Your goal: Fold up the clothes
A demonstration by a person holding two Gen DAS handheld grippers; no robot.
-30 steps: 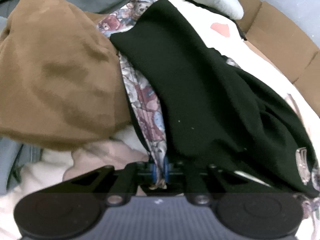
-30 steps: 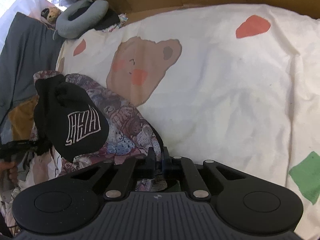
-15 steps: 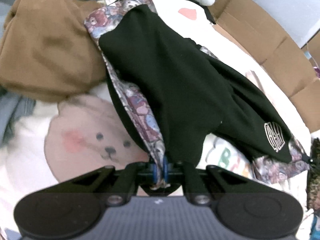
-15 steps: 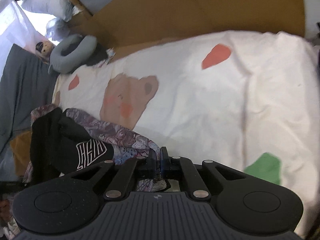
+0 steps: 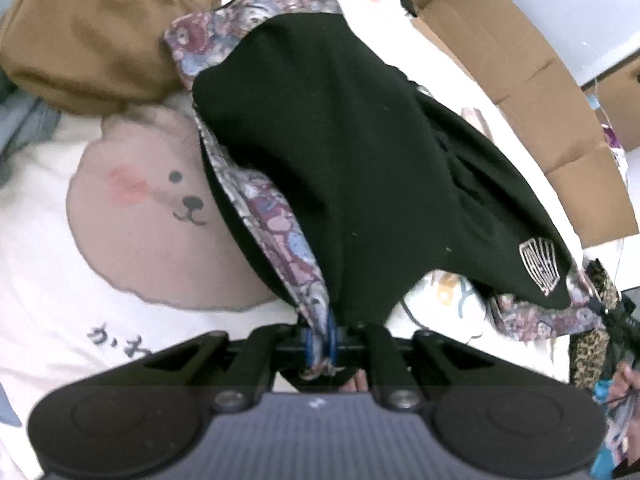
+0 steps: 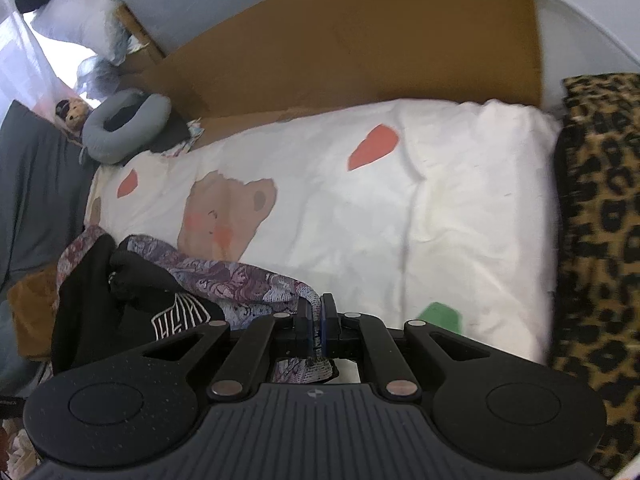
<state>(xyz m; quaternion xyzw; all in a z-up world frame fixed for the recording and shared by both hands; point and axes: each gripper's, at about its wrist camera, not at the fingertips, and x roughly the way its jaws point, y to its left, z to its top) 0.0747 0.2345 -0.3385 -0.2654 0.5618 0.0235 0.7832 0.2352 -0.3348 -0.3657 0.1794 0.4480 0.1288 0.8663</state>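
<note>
Both grippers have lifted and swung across the bed since a second ago, drawing the black garment (image 5: pixel 360 152) off the brown clothing (image 5: pixel 92 28) so the bear print on the white duvet (image 5: pixel 36 264) now shows. Tilted steeply down, the left gripper (image 5: pixel 319 334) has its blue pads pressed on the garment's patterned lining edge, and its jaws are easing open slightly. Less steeply tilted, the right gripper (image 6: pixel 317 318) is clamped on another patterned edge (image 6: pixel 248 280), its jaws nearly touching. Between them the garment hangs stretched above the duvet, logo toward the right gripper. A leopard-print blanket (image 6: pixel 600 220) lies at the duvet's end.
</note>
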